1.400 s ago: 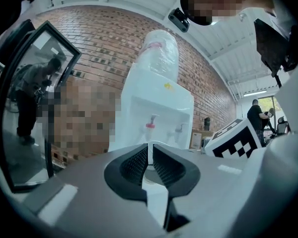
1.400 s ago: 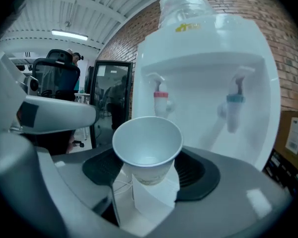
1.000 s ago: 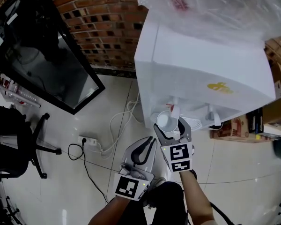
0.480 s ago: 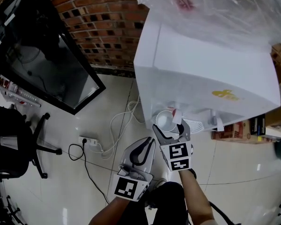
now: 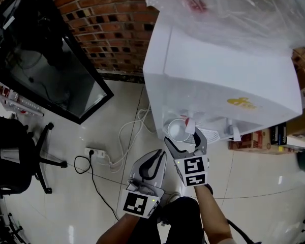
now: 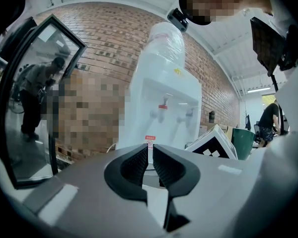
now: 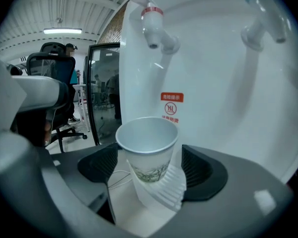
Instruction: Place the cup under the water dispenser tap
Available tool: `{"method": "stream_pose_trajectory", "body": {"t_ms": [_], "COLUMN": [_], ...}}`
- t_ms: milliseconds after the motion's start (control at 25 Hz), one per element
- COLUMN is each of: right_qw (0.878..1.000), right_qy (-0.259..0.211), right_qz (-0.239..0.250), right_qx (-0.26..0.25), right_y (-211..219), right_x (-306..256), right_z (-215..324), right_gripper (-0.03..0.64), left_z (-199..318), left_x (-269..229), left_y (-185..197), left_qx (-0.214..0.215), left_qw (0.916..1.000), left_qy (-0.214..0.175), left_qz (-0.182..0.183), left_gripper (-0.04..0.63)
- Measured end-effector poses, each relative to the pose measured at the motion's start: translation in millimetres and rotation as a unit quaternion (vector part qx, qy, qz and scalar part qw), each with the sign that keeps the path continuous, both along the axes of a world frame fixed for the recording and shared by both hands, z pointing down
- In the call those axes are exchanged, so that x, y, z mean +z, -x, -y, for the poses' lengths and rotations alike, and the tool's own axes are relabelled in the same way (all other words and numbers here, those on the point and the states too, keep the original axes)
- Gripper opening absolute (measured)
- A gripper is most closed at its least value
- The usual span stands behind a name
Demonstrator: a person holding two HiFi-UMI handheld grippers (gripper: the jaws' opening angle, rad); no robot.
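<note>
A white paper cup (image 7: pixel 148 148) stands upright on the ribbed drip tray (image 7: pixel 165 191) of the white water dispenser (image 5: pixel 218 80), straight below the red-capped tap (image 7: pixel 153 21). My right gripper (image 7: pixel 148 166) has just been opening; its jaws flank the cup, and a gap shows at the right pad (image 7: pixel 196 167). From the head view the cup (image 5: pixel 176 130) sits between the right gripper (image 5: pixel 183 136) fingers under the red tap (image 5: pixel 188 121). My left gripper (image 5: pixel 161 159) hangs lower left, jaws together and empty, and in its own view the left gripper (image 6: pixel 150 160) faces the dispenser (image 6: pixel 161 103).
A blue-capped tap (image 7: pixel 260 24) is to the right of the red one. On the tiled floor lie a power strip (image 5: pixel 94 152) and cables. A black-framed glass door (image 5: pixel 66 70) and an office chair (image 5: pixel 10 156) stand at left, cardboard boxes (image 5: pixel 302 105) at right.
The right gripper's jaws have spread apart around the cup, which stays on the drip tray. Both hands have barely moved.
</note>
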State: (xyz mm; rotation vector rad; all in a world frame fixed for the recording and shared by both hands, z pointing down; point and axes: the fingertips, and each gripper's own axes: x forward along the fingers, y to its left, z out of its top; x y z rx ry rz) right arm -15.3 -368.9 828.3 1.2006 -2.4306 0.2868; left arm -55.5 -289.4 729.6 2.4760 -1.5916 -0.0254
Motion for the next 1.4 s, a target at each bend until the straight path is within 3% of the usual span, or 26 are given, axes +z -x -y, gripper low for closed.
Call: {"method": "stream_pose_trajectory", "body": {"t_ms": [280, 680, 1200, 1400], "right_qw": [1.000, 1.000, 0.997, 0.993], "right_qy": [0.016, 0.008, -0.075, -0.111], "right_qz": [-0.002, 0.000, 0.025, 0.038], "right_qx": [0.015, 0.019, 0.024, 0.030], "right_y": [-12, -22, -19, -15], "right_x": [-23, -137, -339, -411], "right_z": [-19, -55, -85, -103], "right_gripper": [0.410, 0.394, 0.249, 0.190], "left_z": [-11, -26, -35, -45], "left_x": [-31, -124, -277, -321], "left_y": [-5, -14, -15, -13], "left_qx": [0.008, 0.024, 0.054, 0.070], "left_qw": [0.9998, 0.9993, 0.9983, 0.9966], "left_qy": [0.017, 0.025, -0.007, -0.008], "left_qz": [-0.009, -0.013, -0.020, -0.044], "left_gripper": [0.012, 0.012, 0.011, 0.000]}}
